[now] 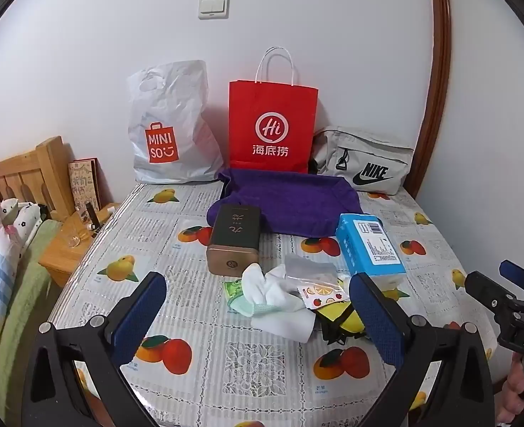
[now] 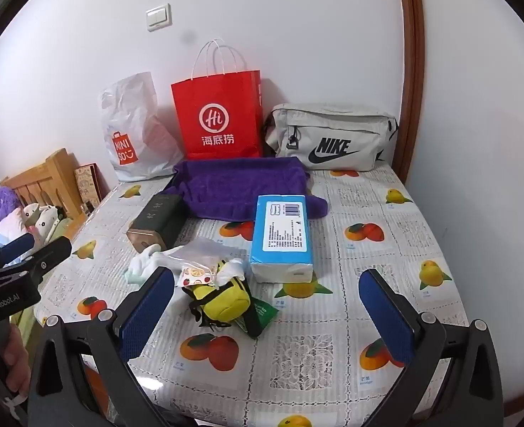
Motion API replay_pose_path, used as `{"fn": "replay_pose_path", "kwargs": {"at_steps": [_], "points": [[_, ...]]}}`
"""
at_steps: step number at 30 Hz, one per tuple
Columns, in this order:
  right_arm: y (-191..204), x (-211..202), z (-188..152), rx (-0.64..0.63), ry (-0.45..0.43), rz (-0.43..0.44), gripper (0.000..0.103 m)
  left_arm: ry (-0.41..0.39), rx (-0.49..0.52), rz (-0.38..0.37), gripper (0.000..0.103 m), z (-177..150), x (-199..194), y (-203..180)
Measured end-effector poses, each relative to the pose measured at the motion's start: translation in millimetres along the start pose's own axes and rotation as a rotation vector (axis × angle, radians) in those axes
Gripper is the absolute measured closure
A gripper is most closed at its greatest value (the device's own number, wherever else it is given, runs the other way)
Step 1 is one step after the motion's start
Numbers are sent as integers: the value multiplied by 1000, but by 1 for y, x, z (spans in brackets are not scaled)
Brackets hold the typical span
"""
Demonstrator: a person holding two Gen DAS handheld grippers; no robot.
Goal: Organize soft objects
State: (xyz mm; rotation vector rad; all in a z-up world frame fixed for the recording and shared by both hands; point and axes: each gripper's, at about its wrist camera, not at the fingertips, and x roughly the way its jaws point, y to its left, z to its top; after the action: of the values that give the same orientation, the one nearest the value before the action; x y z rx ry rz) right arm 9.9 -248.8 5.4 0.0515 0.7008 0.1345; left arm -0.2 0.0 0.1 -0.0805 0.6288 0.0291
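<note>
A small pile lies mid-table: white socks (image 1: pixel 267 290), a clear fruit-print pouch (image 1: pixel 318 290), a yellow pouch with black straps (image 2: pixel 222 300) and a green packet (image 2: pixel 263 315). A purple towel (image 1: pixel 290 201) lies behind, a blue tissue pack (image 1: pixel 370 245) to the right. My left gripper (image 1: pixel 258 318) is open, just in front of the pile. My right gripper (image 2: pixel 267 316) is open, its fingers either side of the yellow pouch area, above the table. Each gripper shows at the edge of the other's view.
A dark tin box (image 1: pixel 235 238) lies left of the pile. A white MINISO bag (image 1: pixel 171 124), a red paper bag (image 1: pixel 272 124) and a grey Nike bag (image 1: pixel 365 163) stand against the wall. A bed and wooden nightstand (image 1: pixel 68 249) are on the left.
</note>
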Motion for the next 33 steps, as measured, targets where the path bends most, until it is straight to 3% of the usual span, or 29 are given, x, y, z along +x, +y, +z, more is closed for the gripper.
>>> {"fn": "replay_pose_path", "kwargs": {"at_steps": [33], "points": [[11,-12,-1,-18,-10,13,0,-22,23,-6,0,0,-13,-2]]}}
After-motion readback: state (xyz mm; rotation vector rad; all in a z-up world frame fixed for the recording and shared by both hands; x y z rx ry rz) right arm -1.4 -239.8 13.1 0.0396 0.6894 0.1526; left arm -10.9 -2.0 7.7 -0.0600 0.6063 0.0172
